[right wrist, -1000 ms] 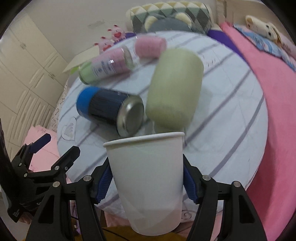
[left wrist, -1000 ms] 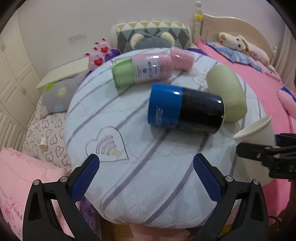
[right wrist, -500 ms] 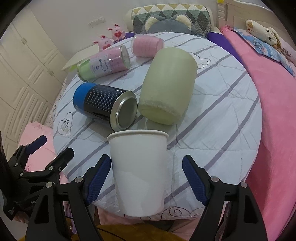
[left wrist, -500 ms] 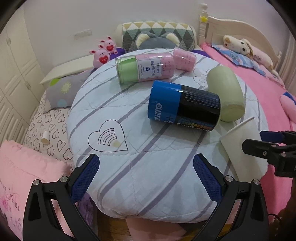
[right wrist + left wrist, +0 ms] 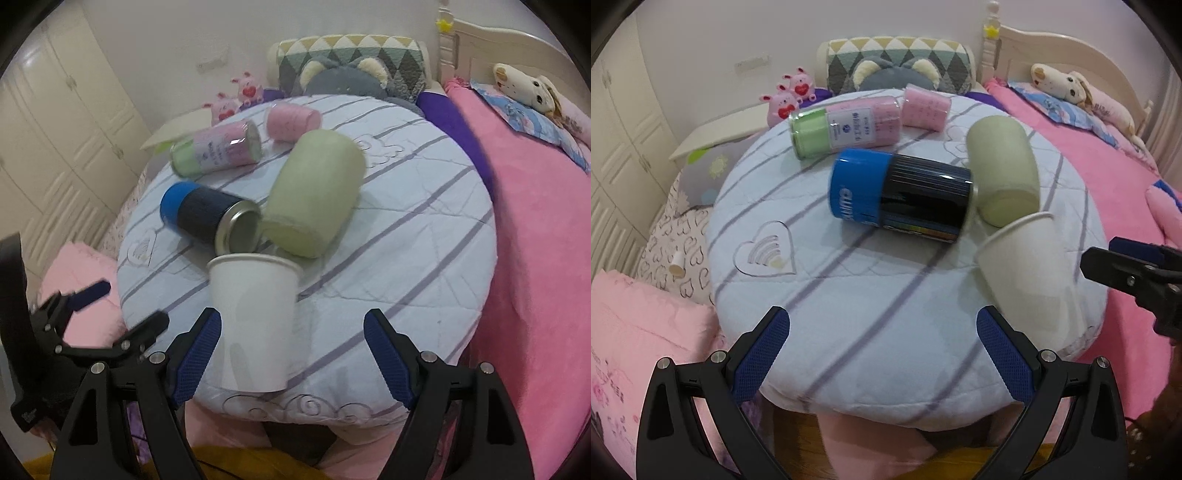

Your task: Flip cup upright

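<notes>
A white paper cup (image 5: 255,317) stands upright, mouth up, near the front edge of the round quilted table (image 5: 406,236). In the left wrist view the cup (image 5: 1023,273) is at the table's right edge. My right gripper (image 5: 291,354) is open, its fingers wide apart on either side of the cup, not touching it. My left gripper (image 5: 882,354) is open and empty at the table's near edge, left of the cup. The right gripper shows in the left wrist view (image 5: 1137,273) to the right of the cup.
A blue and black can (image 5: 901,199), a green roll (image 5: 1001,177), a pink and green canister (image 5: 846,125) and a pink roll (image 5: 925,107) lie on their sides on the table. A pink bed (image 5: 535,240) is to the right, pillows behind.
My right gripper opened and let go of the cup, which now stands on the table. Both grippers have drawn back a little from the table.
</notes>
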`<control>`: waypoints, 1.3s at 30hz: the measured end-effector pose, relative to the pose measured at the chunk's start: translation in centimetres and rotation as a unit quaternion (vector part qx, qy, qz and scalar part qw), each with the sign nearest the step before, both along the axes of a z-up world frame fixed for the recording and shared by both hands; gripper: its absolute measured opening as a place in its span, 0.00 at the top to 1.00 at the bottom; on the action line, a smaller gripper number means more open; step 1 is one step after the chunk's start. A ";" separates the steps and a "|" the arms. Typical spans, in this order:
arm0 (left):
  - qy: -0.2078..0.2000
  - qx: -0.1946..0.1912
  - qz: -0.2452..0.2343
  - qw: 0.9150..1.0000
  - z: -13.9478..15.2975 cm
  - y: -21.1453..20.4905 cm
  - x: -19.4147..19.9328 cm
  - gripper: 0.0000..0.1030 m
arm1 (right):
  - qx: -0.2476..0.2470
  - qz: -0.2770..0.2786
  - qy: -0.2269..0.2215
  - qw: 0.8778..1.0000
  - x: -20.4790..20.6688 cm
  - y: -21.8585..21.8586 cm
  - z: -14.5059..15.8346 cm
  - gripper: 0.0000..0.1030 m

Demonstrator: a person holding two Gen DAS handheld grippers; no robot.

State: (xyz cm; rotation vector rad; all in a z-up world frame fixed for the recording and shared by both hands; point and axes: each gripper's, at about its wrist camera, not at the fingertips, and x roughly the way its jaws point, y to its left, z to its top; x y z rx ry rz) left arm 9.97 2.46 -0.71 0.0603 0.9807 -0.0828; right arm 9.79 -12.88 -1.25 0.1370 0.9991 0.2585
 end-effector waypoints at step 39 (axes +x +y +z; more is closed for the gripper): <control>0.044 0.001 0.080 0.996 -0.5 -10.1 3.9 0.01 | 0.021 0.038 -0.016 0.999 4.3 -8.7 -4.6 0.21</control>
